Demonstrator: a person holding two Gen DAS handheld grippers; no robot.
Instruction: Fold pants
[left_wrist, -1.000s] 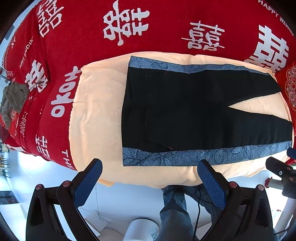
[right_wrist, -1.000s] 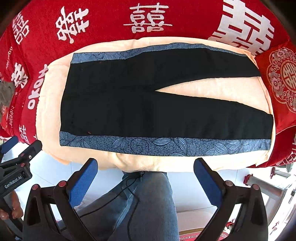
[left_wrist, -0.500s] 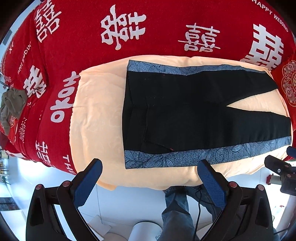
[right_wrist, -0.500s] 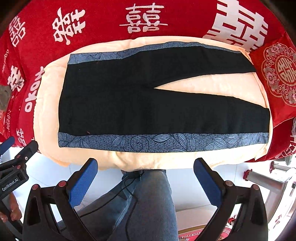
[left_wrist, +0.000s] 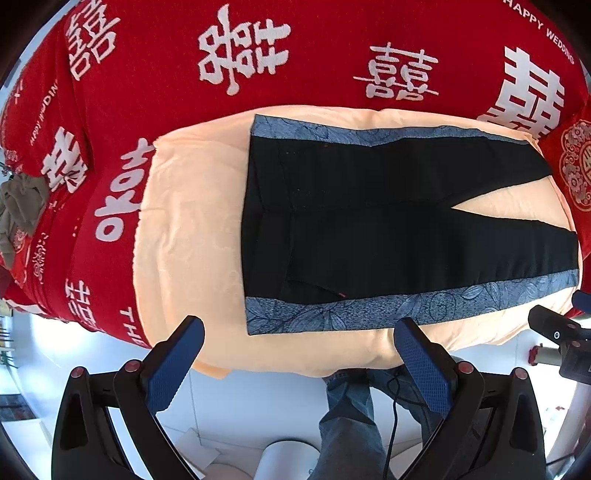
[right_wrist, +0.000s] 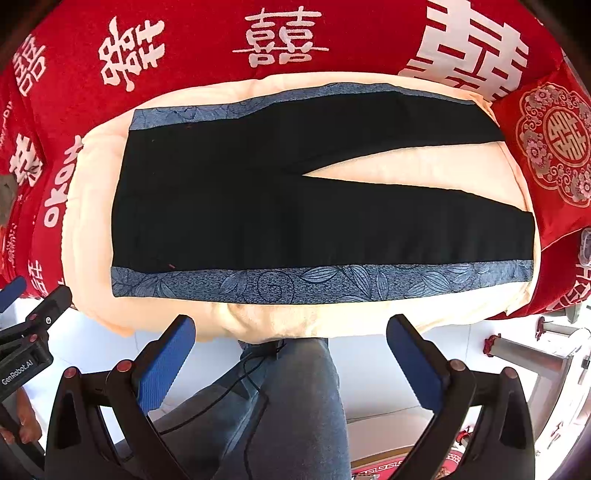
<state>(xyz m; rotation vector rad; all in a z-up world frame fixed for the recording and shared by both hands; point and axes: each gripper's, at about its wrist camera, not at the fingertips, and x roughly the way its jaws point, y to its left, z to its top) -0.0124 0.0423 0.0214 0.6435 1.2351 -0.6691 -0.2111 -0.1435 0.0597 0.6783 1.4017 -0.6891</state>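
Observation:
Black pants (left_wrist: 369, 221) with blue patterned side stripes lie flat on a cream blanket (left_wrist: 192, 229), waistband to the left, legs spread in a V to the right. They show whole in the right wrist view (right_wrist: 258, 206). My left gripper (left_wrist: 299, 354) is open and empty, above the near edge of the blanket by the waistband corner. My right gripper (right_wrist: 291, 347) is open and empty, in front of the near leg's blue stripe (right_wrist: 314, 280). Neither touches the pants.
The blanket (right_wrist: 88, 206) lies on a red bedspread (left_wrist: 295, 44) with white characters. A red embroidered cushion (right_wrist: 554, 147) sits by the leg ends. A grey-brown cloth (left_wrist: 18, 206) lies at the far left. The person's jeans (right_wrist: 295, 406) and white floor are below.
Both grippers have drifted slightly; the pants sit a little lower in the left view and higher in the right view. The pants have not moved, and the jaws stayed open.

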